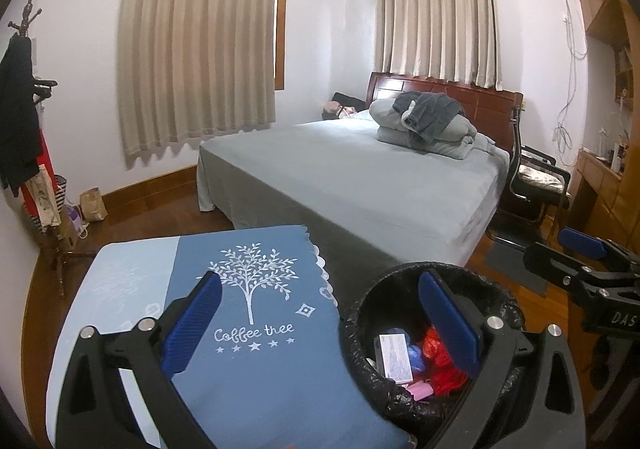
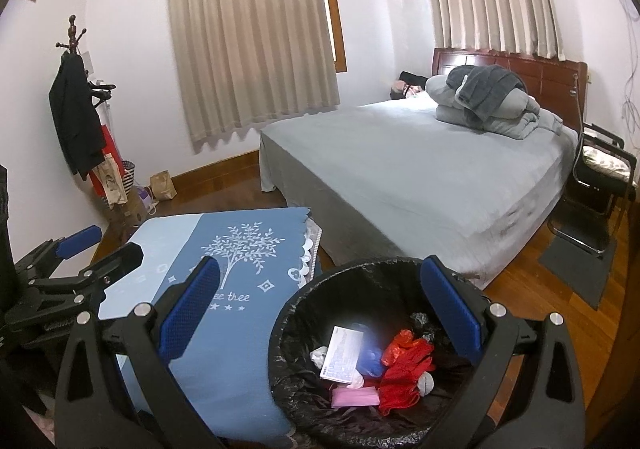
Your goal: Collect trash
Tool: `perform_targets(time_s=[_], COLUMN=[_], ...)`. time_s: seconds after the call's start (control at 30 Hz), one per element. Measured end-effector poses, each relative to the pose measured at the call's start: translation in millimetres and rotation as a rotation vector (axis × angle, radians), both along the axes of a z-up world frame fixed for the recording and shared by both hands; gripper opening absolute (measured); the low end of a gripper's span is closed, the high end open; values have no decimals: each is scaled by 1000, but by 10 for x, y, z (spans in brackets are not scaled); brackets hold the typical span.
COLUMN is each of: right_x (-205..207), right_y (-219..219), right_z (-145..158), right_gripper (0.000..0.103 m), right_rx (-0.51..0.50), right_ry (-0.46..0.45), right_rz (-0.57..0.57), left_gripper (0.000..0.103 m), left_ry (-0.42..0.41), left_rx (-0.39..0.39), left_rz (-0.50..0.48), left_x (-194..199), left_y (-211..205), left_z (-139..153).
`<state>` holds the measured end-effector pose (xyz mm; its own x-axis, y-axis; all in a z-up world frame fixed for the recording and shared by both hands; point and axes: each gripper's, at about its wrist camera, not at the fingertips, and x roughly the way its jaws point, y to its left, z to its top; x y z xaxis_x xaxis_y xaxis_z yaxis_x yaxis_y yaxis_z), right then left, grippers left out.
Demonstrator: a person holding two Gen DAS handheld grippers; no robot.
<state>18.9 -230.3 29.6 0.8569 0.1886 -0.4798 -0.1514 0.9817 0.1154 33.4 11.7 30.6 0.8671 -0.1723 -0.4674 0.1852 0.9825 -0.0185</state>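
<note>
Left gripper (image 1: 320, 333), right gripper (image 2: 326, 319): both jaws wide apart, nothing held. Bin (image 2: 296, 313) below, black liner; inside white carton (image 2: 342, 353), red bag (image 2: 404, 373), pink mask (image 2: 356, 396). Likely light, soft, crushable; pinch at edges. Beyond, blue-clothed table (image 2: 240, 249), bed (image 2: 400, 177).

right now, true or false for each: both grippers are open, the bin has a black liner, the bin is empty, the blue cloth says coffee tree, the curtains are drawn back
1. The left gripper and right gripper are both open and hold nothing. True.
2. The trash bin has a black liner. True.
3. The bin is empty. False: it holds a white printed box, red plastic, a pink item and other scraps.
4. The blue cloth shows a white tree and the words "Coffee tree". True.
5. The beige curtains are drawn back. False: they hang closed over both windows.
</note>
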Motion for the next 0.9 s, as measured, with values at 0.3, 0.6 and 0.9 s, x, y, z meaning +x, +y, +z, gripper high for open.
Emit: perform_targets(time_s=[0.3,0.6,0.9], right_x=[0,-20,-15], right_y=[11,0,5], right_z=[2,-3,-8], right_gripper=[98,98,98], right_rx=[-1,3,2], right_ry=[1,7,9], right_rz=[-1,-2,-3], left_gripper=[97,97,97], left_ry=[0,0,1], left_rx=[0,0,0], left_rz=[7,9,8], left_x=[-15,-26,-24], left_y=[9,5,6], left_z=[1,4,6])
